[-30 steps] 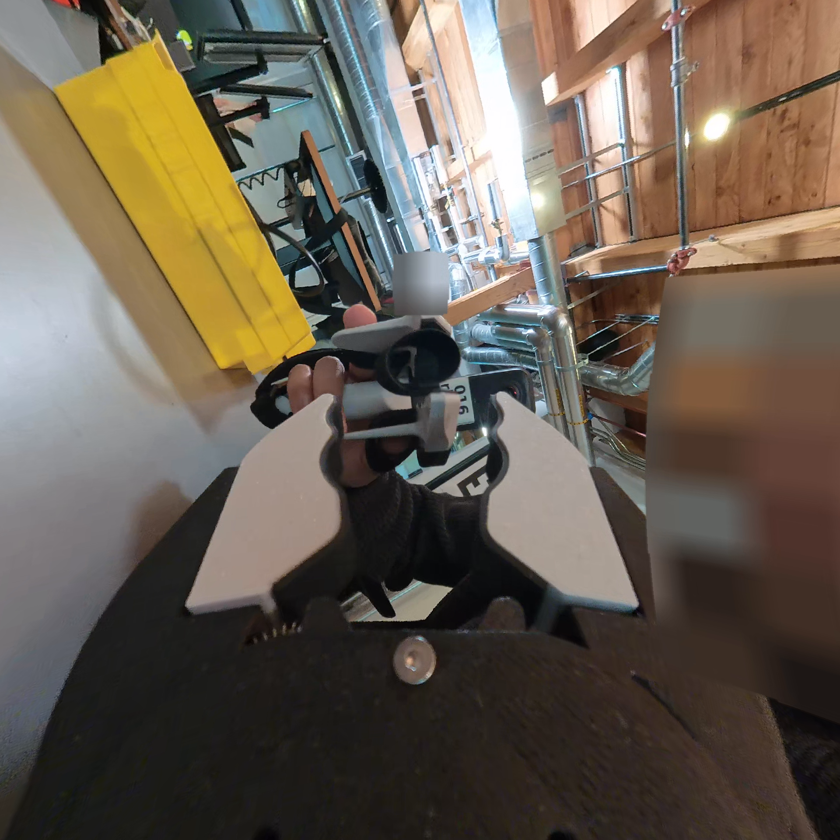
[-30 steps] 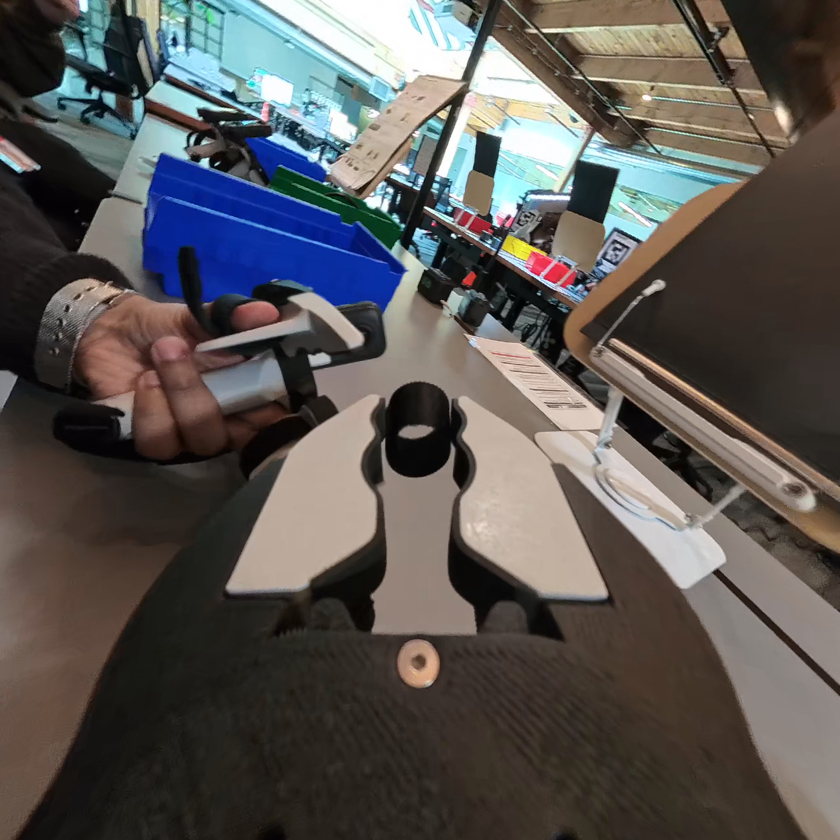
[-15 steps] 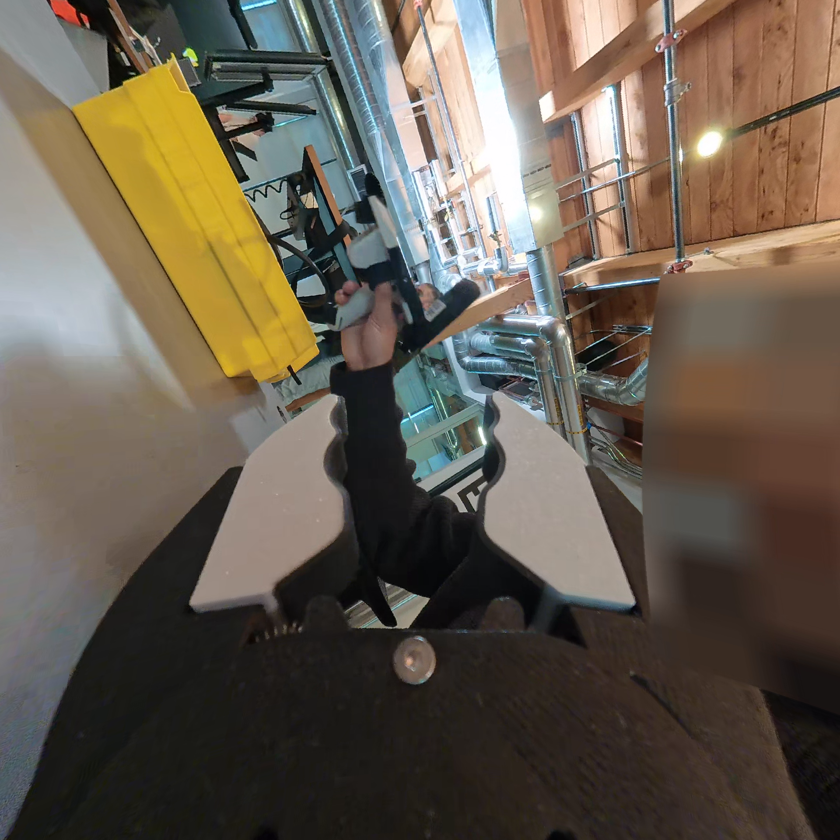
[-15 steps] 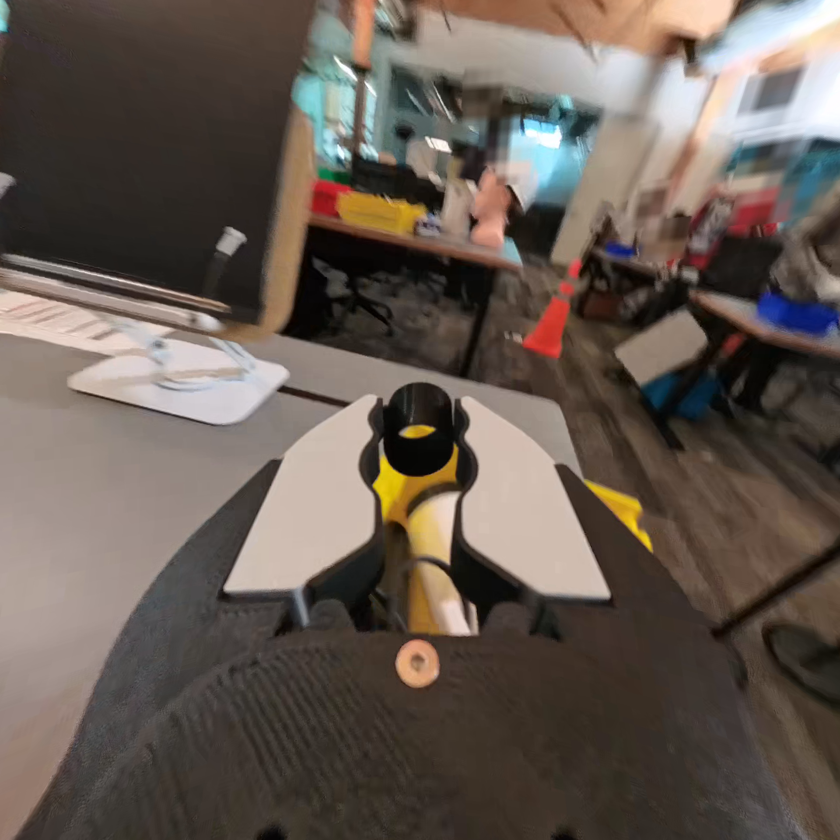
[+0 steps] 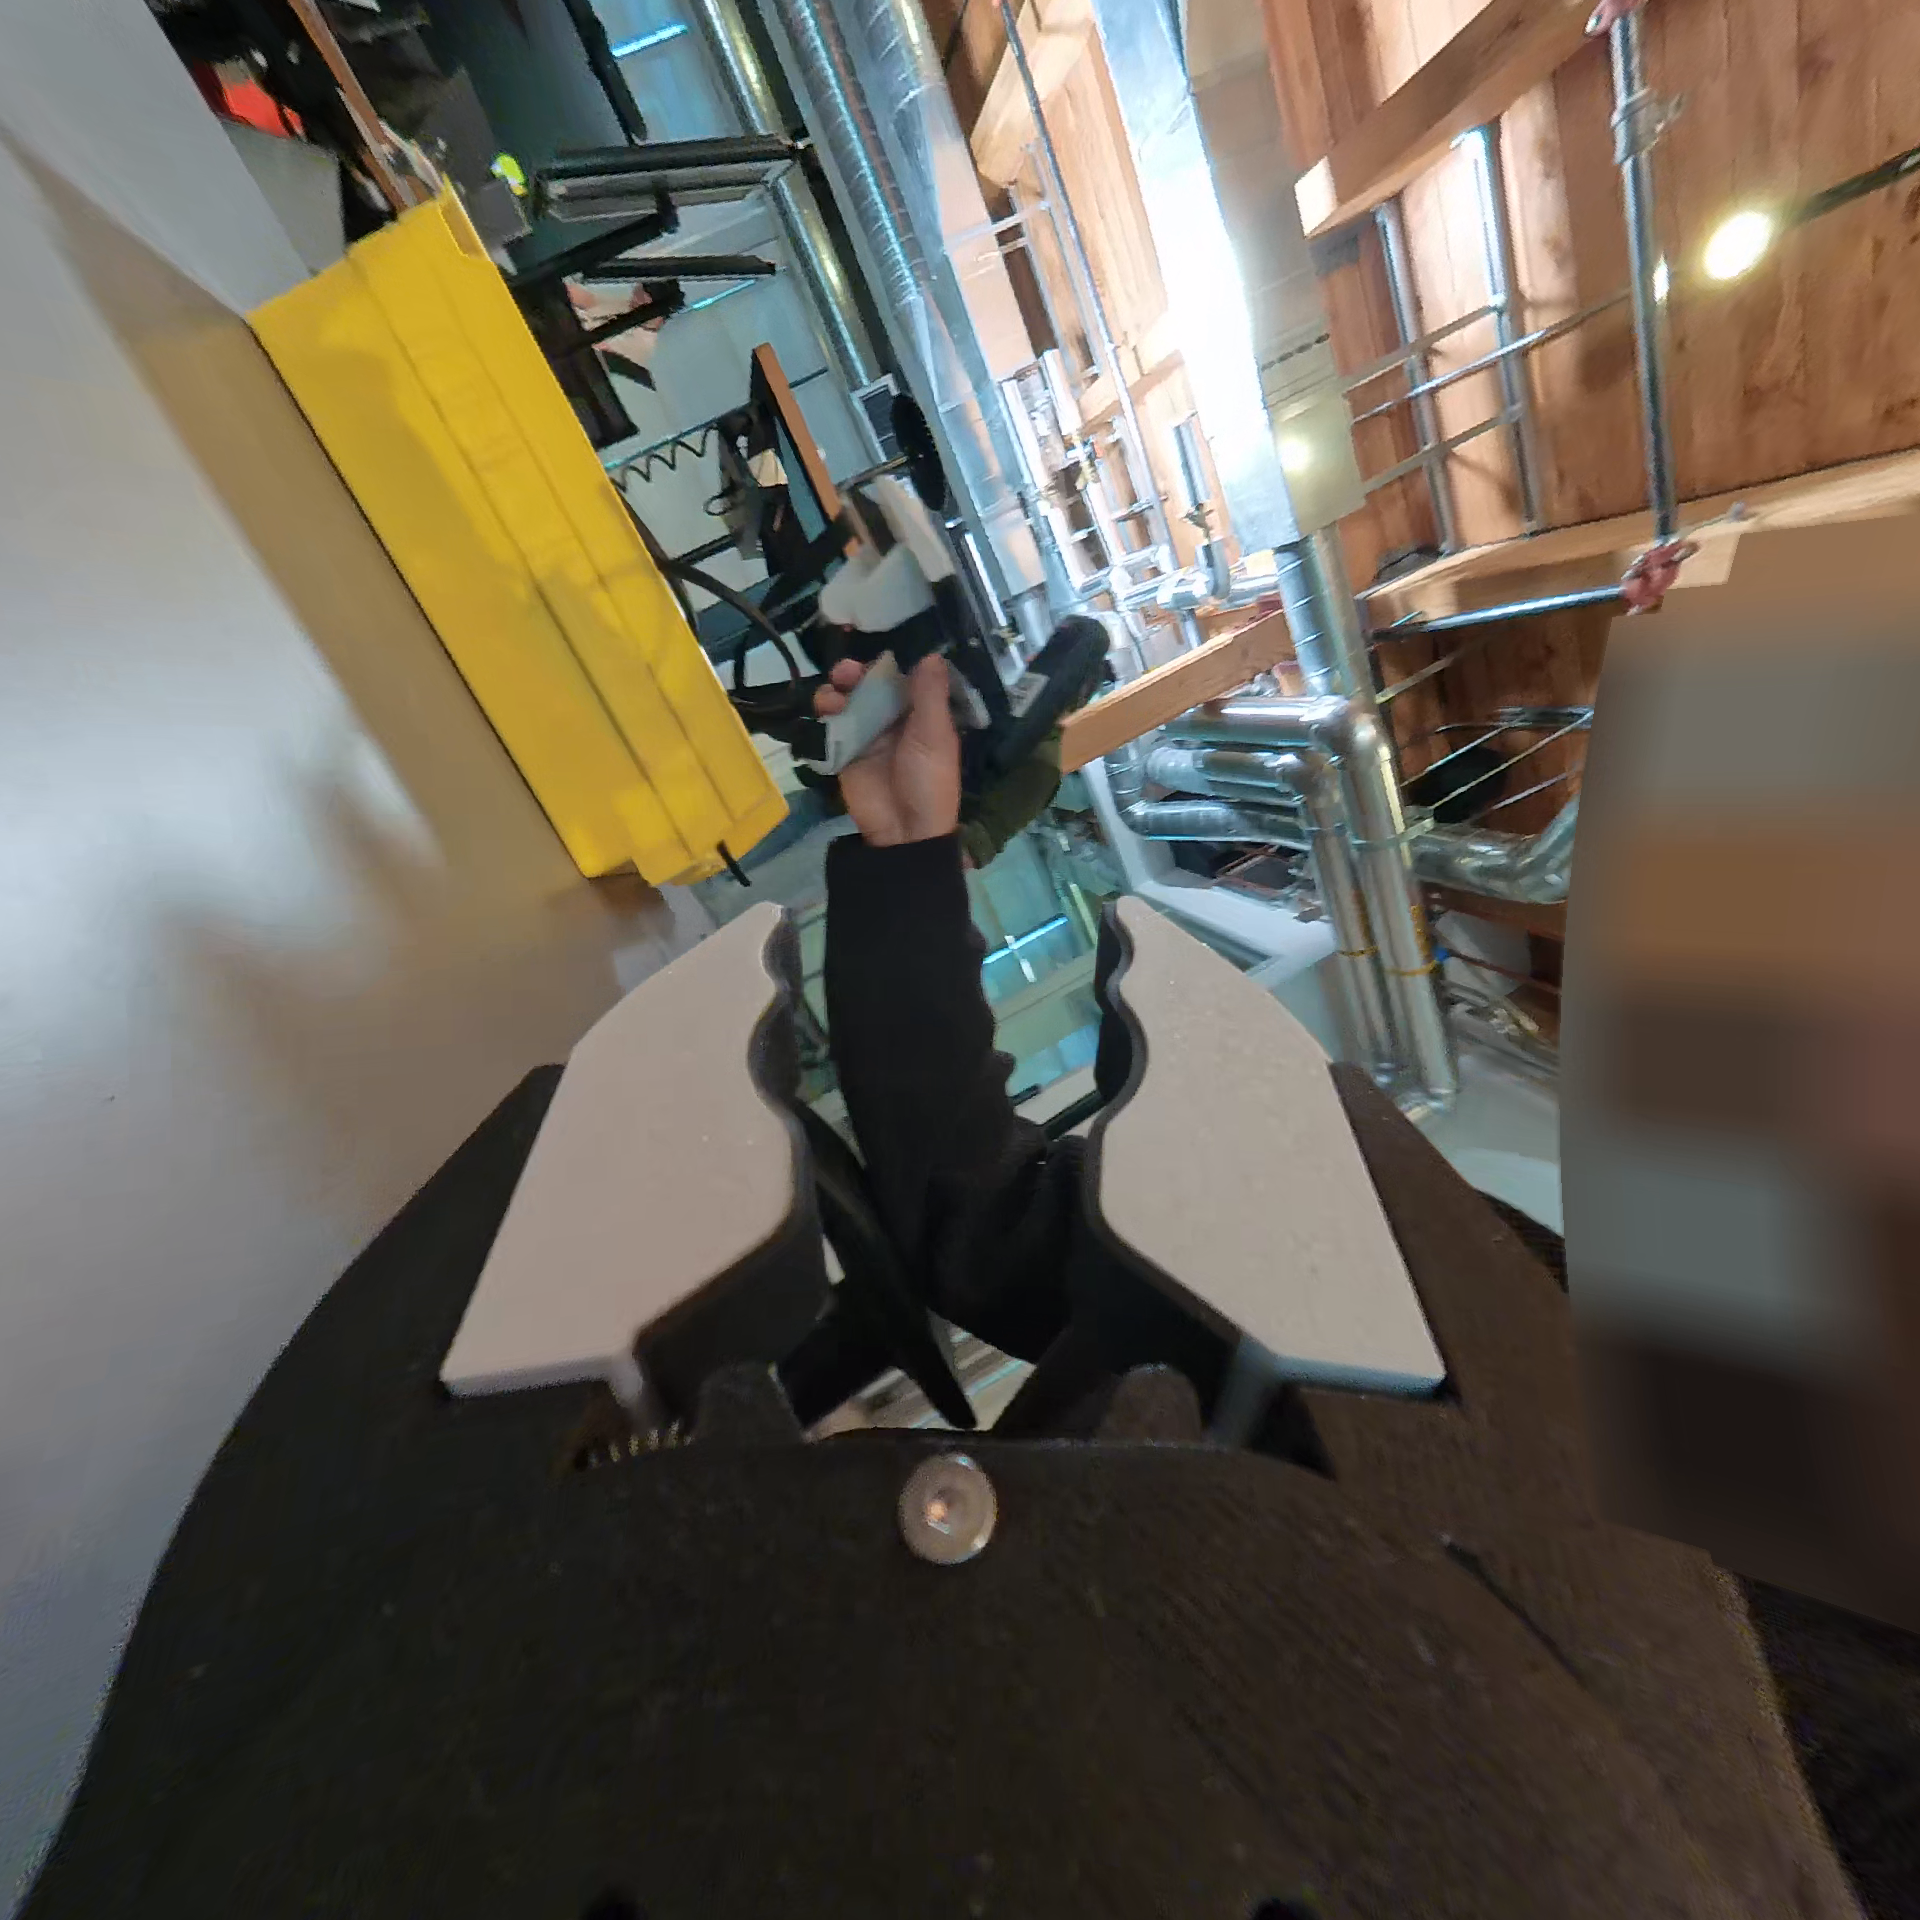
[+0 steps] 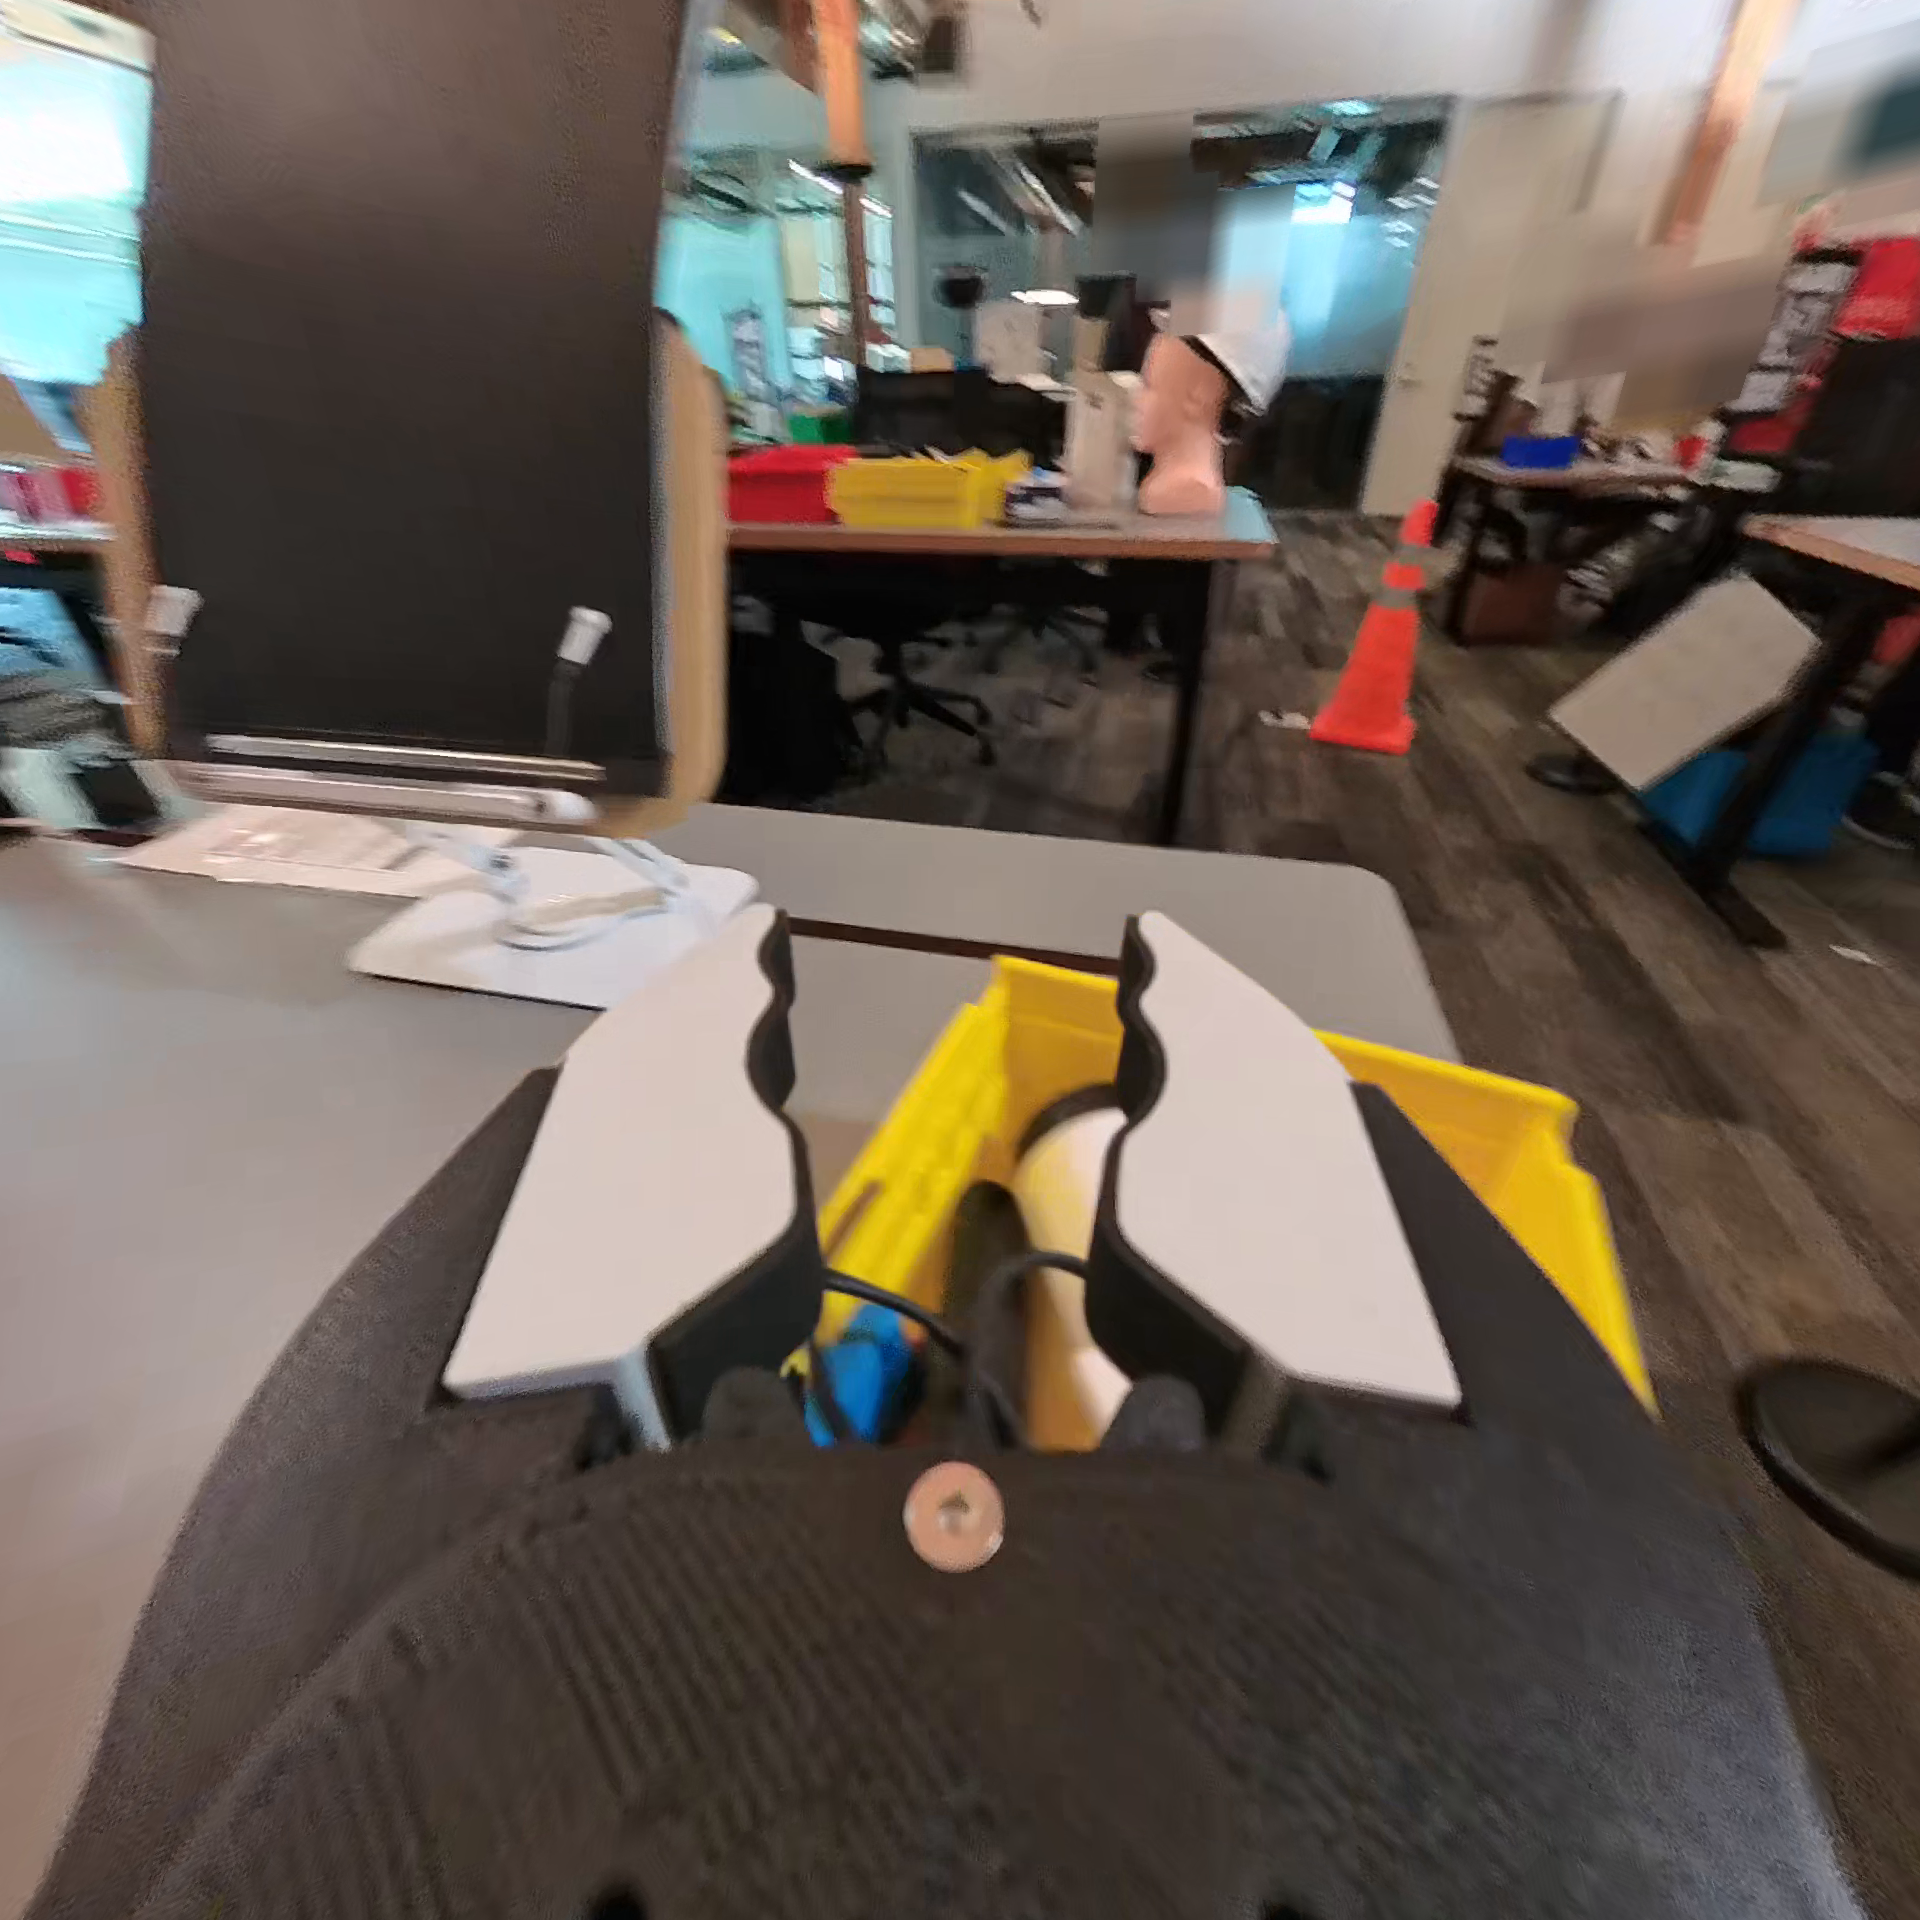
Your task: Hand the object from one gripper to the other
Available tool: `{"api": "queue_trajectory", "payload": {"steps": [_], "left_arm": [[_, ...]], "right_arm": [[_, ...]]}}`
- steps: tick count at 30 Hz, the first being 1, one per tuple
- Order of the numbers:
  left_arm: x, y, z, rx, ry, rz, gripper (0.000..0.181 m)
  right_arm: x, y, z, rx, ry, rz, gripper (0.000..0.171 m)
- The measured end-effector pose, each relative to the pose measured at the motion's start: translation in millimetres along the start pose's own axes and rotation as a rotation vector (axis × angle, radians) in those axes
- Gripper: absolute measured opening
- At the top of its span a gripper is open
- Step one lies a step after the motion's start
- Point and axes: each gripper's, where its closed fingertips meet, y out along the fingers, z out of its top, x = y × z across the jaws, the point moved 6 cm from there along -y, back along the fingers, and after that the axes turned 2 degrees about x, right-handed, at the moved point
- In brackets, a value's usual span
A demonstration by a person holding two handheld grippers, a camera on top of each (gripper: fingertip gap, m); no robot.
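My right gripper is open and empty, held over a yellow bin at the table's right end. In the bin, between the fingers, lie a cream cylinder, a dark elongated thing with a cable and something blue. The black ring is not between the fingers; I cannot tell it apart in the bin. My left gripper is open and empty, turned on its side. Beyond it a hand holds the right gripper next to the yellow bin.
A black board on a white stand and a sheet of paper are on the grey table to the left. The table's far edge and corner are just beyond the bin. An orange cone and other desks stand on the floor. Across from one pair of fingers to the other is roughly 35 cm.
My right gripper swung right from beside the left gripper to over the yellow bin, then opened; the black ring it held has left its fingers. My left gripper stayed open.
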Motion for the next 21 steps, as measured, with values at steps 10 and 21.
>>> {"api": "queue_trajectory", "payload": {"steps": [10,21], "left_arm": [[72,-35,65,0.024,0.473,0.246,0.053],[151,-278,167,0.267,0.824,1.308,0.043]], "right_arm": [[-207,11,-29,-0.008,-0.093,0.577,0.053],[-320,2,-129,-0.236,-0.235,0.891,0.053]]}}
